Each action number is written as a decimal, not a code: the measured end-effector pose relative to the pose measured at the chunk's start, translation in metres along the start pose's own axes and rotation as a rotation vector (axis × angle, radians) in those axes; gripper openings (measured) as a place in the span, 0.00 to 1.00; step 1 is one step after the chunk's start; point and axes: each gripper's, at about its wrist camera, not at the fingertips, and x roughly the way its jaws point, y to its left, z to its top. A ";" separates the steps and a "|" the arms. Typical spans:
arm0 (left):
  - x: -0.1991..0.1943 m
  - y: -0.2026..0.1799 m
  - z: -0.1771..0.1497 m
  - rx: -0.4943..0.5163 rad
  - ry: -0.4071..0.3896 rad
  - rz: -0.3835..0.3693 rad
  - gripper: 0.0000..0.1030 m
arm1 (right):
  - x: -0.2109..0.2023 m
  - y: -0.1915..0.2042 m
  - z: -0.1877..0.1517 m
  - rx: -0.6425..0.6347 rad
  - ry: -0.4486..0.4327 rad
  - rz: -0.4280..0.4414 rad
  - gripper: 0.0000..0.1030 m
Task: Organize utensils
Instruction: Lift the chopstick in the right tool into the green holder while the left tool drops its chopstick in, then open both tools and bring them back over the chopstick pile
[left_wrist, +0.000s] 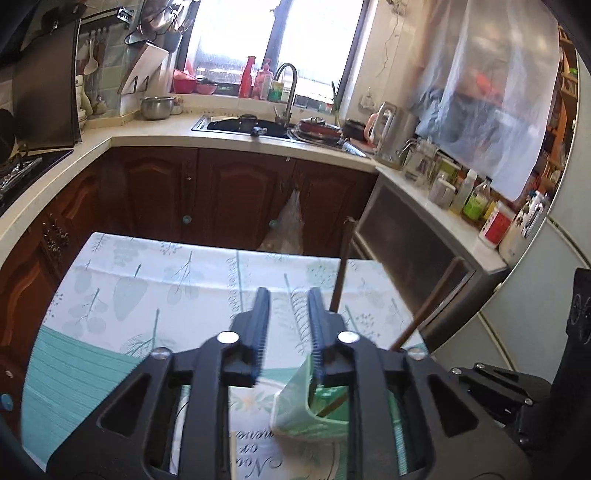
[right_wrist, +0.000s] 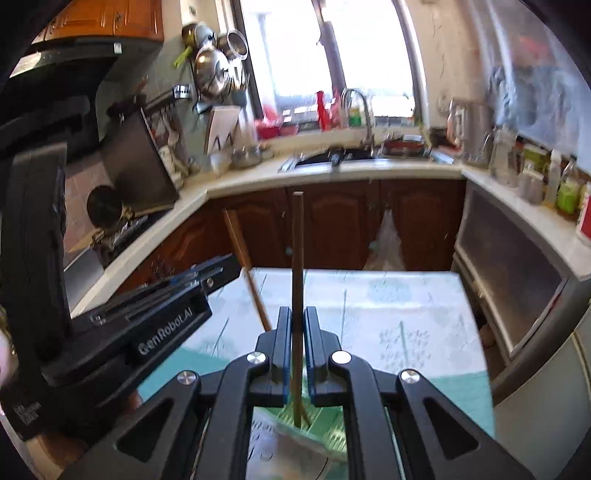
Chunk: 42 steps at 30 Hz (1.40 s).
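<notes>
Above the green holder (right_wrist: 325, 421), upright dark chopstick (right_wrist: 297, 258) pinched in right claw (right_wrist: 297, 354); left claw (left_wrist: 286, 332) parted, empty.

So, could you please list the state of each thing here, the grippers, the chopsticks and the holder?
Left gripper: jaws apart, one finger on the holder's rim.
Right gripper: shut on the dark chopstick.
Dark chopstick: upright, lower end in the holder.
Lighter chopstick: leaning, lower end in the holder, not gripped.
Green holder: standing on the tablecloth.
Tablecloth: spread flat on the table.
</notes>
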 end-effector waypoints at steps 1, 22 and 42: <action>-0.004 0.003 -0.003 -0.002 0.004 0.000 0.38 | 0.004 0.000 -0.005 0.003 0.030 0.012 0.07; -0.121 0.048 -0.085 0.026 0.132 0.176 0.47 | -0.031 0.037 -0.061 0.103 0.112 0.055 0.23; -0.198 0.075 -0.162 -0.048 0.204 0.165 0.47 | -0.085 0.052 -0.112 0.224 0.046 -0.056 0.39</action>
